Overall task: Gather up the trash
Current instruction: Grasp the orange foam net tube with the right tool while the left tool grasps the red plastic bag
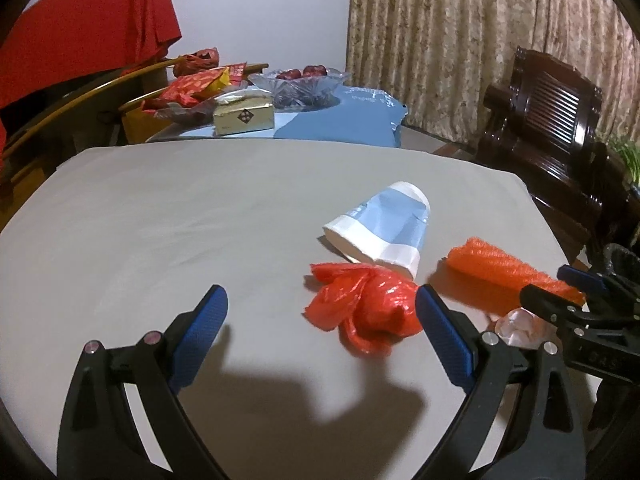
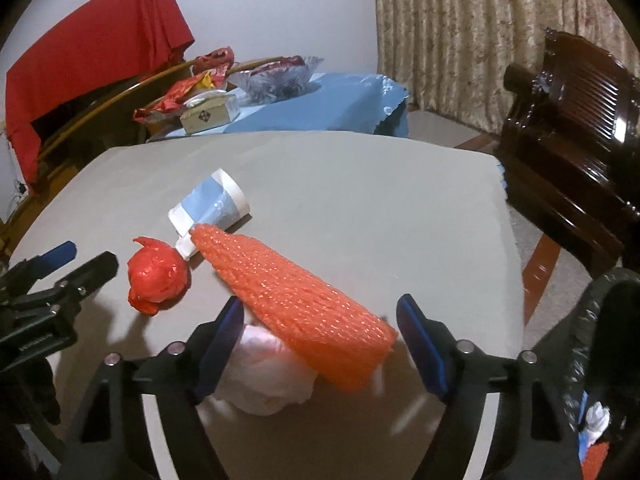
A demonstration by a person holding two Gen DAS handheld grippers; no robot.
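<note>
while jaws gape, orange foam net [image 2: 304, 304] between right gripper [image 2: 320, 320] fingers — untouched

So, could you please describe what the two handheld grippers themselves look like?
Both the left gripper and the right gripper have curved black plastic frames with silver round pivot bolts, and each of the fingers carries a textured blue pad. No cables, sleeves or hands are visible.

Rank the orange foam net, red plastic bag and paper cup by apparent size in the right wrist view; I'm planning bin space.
1. orange foam net, though it lies nearest the camera.
2. paper cup.
3. red plastic bag, close to the cup; that order is unsure.
</note>
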